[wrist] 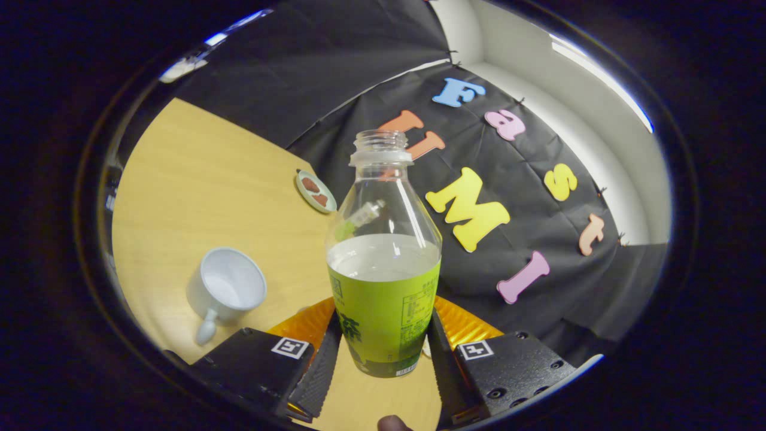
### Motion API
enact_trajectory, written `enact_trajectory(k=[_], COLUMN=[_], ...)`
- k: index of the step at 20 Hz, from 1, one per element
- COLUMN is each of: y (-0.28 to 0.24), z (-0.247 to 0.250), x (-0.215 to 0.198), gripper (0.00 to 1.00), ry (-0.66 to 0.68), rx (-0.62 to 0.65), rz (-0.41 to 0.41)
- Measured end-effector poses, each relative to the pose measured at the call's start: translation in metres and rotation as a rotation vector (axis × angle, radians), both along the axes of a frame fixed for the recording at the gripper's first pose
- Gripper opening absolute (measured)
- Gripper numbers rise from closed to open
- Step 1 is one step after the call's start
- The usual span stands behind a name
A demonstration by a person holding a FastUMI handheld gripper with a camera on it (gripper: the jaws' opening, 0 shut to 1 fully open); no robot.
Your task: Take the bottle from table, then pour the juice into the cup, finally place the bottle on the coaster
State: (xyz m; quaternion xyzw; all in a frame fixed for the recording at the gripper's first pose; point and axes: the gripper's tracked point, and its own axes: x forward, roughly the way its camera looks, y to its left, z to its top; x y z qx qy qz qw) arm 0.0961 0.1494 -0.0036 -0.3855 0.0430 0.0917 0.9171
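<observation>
- Jaws: closed on the bottle [383,287], one finger against each side of its labelled lower body; grip sits low.
- Bottle: uncapped, about half full, lifted clear of the worktop [197,173] by the look of it, near upright relative to the gripper [383,350].
- Cup [226,292]: to the left of the fingers, mouth open, empty, handle toward the camera.
- Coaster [315,191]: beyond the cup, near the worktop's far edge.
- Judgement: pour step pending. Bring the neck over the cup mouth before tilting; tilt slowly, since the low grip lets the bottle swing.
</observation>
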Motion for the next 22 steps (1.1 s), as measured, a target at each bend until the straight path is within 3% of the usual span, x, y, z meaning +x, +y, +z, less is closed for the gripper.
enact_trajectory(k=[11,19,22], y=[0.002,-0.004,-0.002], z=[0.065,0.043,0.022], x=[0.025,0.058,0.072], gripper=[0.76,0.76,0.77], ry=[-0.004,0.060,0.075], rx=[0.613,0.702,0.666], rz=[0.068,0.049,0.029])
